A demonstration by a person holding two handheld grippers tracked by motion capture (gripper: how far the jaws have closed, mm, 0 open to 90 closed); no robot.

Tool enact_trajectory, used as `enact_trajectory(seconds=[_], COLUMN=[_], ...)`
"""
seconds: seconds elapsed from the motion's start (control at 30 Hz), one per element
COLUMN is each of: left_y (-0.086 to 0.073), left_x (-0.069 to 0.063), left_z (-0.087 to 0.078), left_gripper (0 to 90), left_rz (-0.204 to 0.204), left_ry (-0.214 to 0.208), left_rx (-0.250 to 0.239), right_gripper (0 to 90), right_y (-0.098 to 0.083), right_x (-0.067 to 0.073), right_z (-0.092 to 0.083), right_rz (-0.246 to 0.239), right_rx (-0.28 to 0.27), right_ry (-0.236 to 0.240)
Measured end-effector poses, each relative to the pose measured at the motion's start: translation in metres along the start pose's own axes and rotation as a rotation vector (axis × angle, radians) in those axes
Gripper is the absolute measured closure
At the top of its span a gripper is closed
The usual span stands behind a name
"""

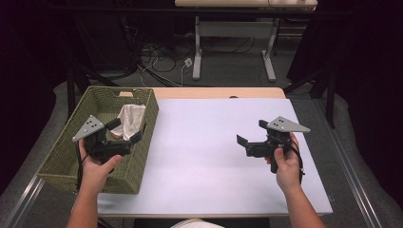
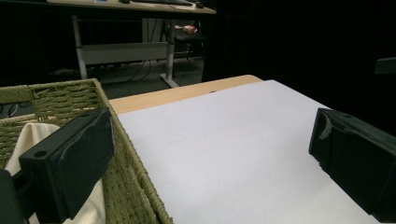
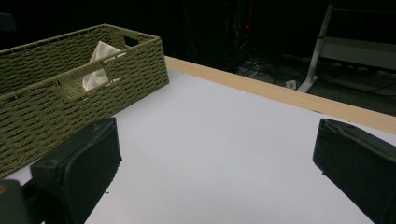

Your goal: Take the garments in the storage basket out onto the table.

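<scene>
Both forearms enter nearest, each hand holding a gripper with its fingers apart and empty. One landmark, the woven basket (image 1: 62, 156), sits at the counter's (image 1: 209, 156) left edge; the left gripper (image 1: 124, 130) hovers over its near half, beside the white cloth (image 1: 130, 118) inside. Well right of the basket, the right gripper (image 1: 251, 132) hangs above bare counter.

Hidden and cut-off parts

In the high view the left tongs (image 1: 127, 130) cover part of the white cloth (image 1: 131, 118) and of the basket (image 1: 62, 147) floor, and the person's forearms are cut by the bottom edge. In the left gripper view the cloth is mostly behind the near black jaw, and the basket runs off the left edge. The bench (image 1: 214, 156) front edge is partly cut below.
</scene>
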State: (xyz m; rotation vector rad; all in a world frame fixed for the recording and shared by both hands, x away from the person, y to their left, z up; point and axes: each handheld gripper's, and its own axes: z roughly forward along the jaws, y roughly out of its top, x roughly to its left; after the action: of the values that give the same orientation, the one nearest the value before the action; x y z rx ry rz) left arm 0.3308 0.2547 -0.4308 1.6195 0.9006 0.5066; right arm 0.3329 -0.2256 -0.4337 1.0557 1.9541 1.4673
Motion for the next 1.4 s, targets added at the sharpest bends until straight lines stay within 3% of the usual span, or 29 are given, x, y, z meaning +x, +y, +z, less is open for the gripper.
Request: enact_trajectory(seconds=[0.33, 0.63, 0.73, 1.07, 1.27, 1.4], left_y=[0.003, 0.029, 0.041, 0.052, 0.056, 0.058], left_x=[-0.002, 0.002, 0.004, 0.024, 0.034, 0.048], left_z=[-0.003, -0.003, -0.002, 0.015, 0.021, 0.027], left_gripper=[0.4, 0.4, 0.5, 0.7, 0.7, 0.7], left_rz=[0.023, 0.005, -0.026, -0.126, -0.115, -0.115], left_ry=[0.039, 0.067, 0.069, 0.068, 0.110, 0.168], left_rx=[0.010, 0.014, -0.012, -0.020, -0.011, -0.004], right_gripper=[1.4, 2.3, 2.3, 2.3, 2.3, 2.4], right_y=[0.000, 0.001, 0.002, 0.001, 0.000, -0.002], right_x=[0.000, -0.003, -0.004, -0.005, -0.005, -0.005], right_z=[0.001, -0.006, -0.008, -0.007, -0.007, -0.004], right_rz=[0.002, 0.024, 0.027, 0.039, 0.044, 0.045], right_rx=[0.019, 0.014, 0.005, 0.011, 0.015, 0.019], right_ry=[-0.006, -0.036, -0.032, -0.030, -0.028, -0.026])
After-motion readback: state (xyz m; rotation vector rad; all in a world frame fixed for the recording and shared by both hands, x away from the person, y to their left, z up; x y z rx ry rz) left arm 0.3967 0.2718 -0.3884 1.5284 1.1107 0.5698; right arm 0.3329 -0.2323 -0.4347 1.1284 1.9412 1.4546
